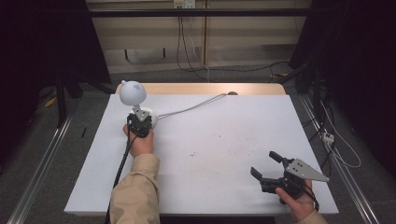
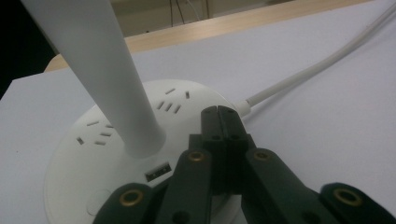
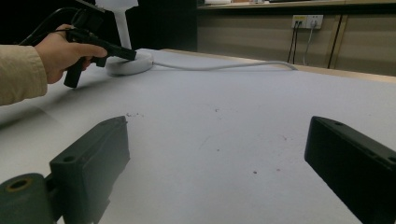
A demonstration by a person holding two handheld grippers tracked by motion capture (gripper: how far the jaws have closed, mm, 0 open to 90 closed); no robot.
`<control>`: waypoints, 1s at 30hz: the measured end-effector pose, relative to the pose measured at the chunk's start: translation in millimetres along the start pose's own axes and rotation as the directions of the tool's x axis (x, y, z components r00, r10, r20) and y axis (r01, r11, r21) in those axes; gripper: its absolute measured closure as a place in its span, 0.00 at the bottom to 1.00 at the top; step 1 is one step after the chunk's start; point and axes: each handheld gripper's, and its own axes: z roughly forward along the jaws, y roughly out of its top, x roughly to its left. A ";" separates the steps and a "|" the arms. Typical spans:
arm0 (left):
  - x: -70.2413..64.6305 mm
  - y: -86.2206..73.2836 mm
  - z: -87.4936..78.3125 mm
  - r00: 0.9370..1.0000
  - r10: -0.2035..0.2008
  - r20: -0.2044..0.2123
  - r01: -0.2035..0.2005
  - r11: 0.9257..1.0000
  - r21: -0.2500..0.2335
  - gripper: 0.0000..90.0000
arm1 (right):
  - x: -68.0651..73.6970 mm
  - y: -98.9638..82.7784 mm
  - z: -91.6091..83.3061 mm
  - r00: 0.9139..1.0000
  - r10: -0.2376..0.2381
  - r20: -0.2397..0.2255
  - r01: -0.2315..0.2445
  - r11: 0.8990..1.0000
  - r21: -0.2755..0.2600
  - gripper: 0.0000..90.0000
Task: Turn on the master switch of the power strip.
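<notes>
The left gripper (image 2: 223, 112), jaws pressed together, rests its tip on the round base of the white lamp (image 2: 140, 121), whose top is cut off, while the right gripper (image 1: 266, 164) sits wide open far off on the table (image 1: 219, 140).

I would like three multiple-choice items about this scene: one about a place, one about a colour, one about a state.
1. Where does the lamp stand on the table?
A. far left part
B. near right corner
C. centre

2. What colour is the lamp's base?
A. black
B. white
C. red

3. How are the fingers of the left gripper?
A. wide open
B. closed together, over the base
C. clamped round the cord

Answers: 1 A, the high view shows it there; 2 B, the left gripper view shows a white disc; 3 B, the two fingers meet, while the right gripper is open.
</notes>
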 end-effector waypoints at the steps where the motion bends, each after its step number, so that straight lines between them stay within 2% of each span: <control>1: -0.3 -0.5 0.3 1.000 0.002 -0.004 -0.002 1.000 -0.005 1.00 | 0.0 0.1 -0.1 1.000 0.000 0.000 0.000 1.000 0.000 0.07; 2: -1.6 -0.2 0.4 1.000 0.013 -0.011 -0.013 1.000 -0.005 1.00 | -0.3 0.2 -0.2 1.000 0.000 -0.001 0.000 1.000 -0.002 0.07; 4: -1.0 0.6 0.0 1.000 -0.021 -0.009 0.021 1.000 -0.001 1.00 | -1.9 0.0 0.0 1.000 0.005 0.002 -0.005 1.000 -0.003 0.07; 6: -0.5 0.2 -0.8 1.000 -0.011 -0.006 0.011 1.000 -0.015 1.00 | -3.0 -0.5 0.1 1.000 0.000 0.004 0.000 1.000 0.000 0.07; 7: 0.2 0.1 -1.6 1.000 -0.011 0.001 0.011 1.000 -0.012 1.00 | -3.5 -0.8 0.1 1.000 0.004 0.006 -0.004 1.000 0.001 0.07; 8: 0.9 -0.1 -1.2 0.998 -0.048 0.035 0.049 0.998 -0.039 1.00 | -3.9 -0.8 0.1 1.000 0.004 0.006 -0.004 1.000 0.001 0.07; 10: 2.4 1.4 -3.5 0.999 -0.043 0.024 0.043 0.999 -0.022 1.00 | -4.0 -0.6 0.0 1.000 0.005 0.007 -0.005 1.000 0.000 0.07; 11: 2.8 1.0 -3.5 0.998 -0.059 0.028 0.060 0.998 -0.027 1.00 | -4.0 -0.6 0.0 1.000 0.005 0.007 -0.005 1.000 0.000 0.07; 13: 2.3 1.1 -4.1 0.998 -0.056 0.024 0.057 0.998 -0.025 1.00 | -3.4 -0.3 0.4 1.000 0.002 0.005 -0.002 1.000 -0.002 0.07; 16: -1.0 0.7 -4.3 0.997 -0.051 0.056 0.054 0.998 -0.039 0.99 | -2.3 0.4 0.9 1.000 -0.004 0.001 0.004 1.000 -0.004 0.07; 17: -3.4 0.4 -3.7 0.996 -0.072 0.056 0.075 0.996 -0.047 0.99 | -2.3 0.4 0.9 1.000 -0.004 0.001 0.004 1.000 -0.004 0.07; 18: -3.6 0.3 -4.8 0.996 -0.062 0.057 0.064 0.997 -0.037 0.97 | -2.6 0.1 1.1 1.000 -0.002 0.000 0.002 1.000 -0.003 0.07; 19: -5.3 0.2 -4.8 0.995 -0.081 0.065 0.084 0.995 -0.050 0.97 | -2.6 0.1 1.1 1.000 -0.002 0.000 0.002 1.000 -0.003 0.07; 21: -6.8 1.4 -7.2 0.996 -0.063 0.060 0.065 0.997 -0.042 0.94 | -2.8 0.1 1.1 1.000 0.000 -0.001 0.000 1.000 -0.003 0.07; 22: -7.2 1.8 -8.0 0.996 -0.068 0.060 0.071 0.997 -0.043 0.92 | -2.9 0.1 1.1 1.000 -0.001 -0.001 0.001 1.000 -0.003 0.07; 23: -8.6 2.0 -8.4 0.994 -0.092 0.061 0.095 0.994 -0.050 0.89 | -2.9 0.2 1.0 1.000 0.001 -0.002 -0.001 1.000 -0.004 0.07; 25: -8.2 1.6 -10.2 0.995 -0.078 0.062 0.080 0.996 -0.033 0.84 | -2.9 0.2 1.0 1.000 -0.001 -0.001 0.001 1.000 -0.004 0.07; 26: -8.9 1.0 -10.4 0.993 -0.097 0.067 0.100 0.994 -0.044 0.81 | -2.8 0.2 1.0 1.000 -0.001 -0.001 0.001 1.000 -0.004 0.07; 28: -6.4 -0.8 -12.8 0.991 -0.108 0.080 0.110 0.993 -0.029 0.78 | -2.8 0.2 1.1 1.000 -0.002 -0.001 0.002 1.000 -0.004 0.07; 30: -6.1 -2.7 -14.1 0.986 -0.139 0.087 0.143 0.989 -0.036 0.72 | -2.7 0.2 1.4 1.000 -0.003 -0.001 0.003 1.000 -0.005 0.07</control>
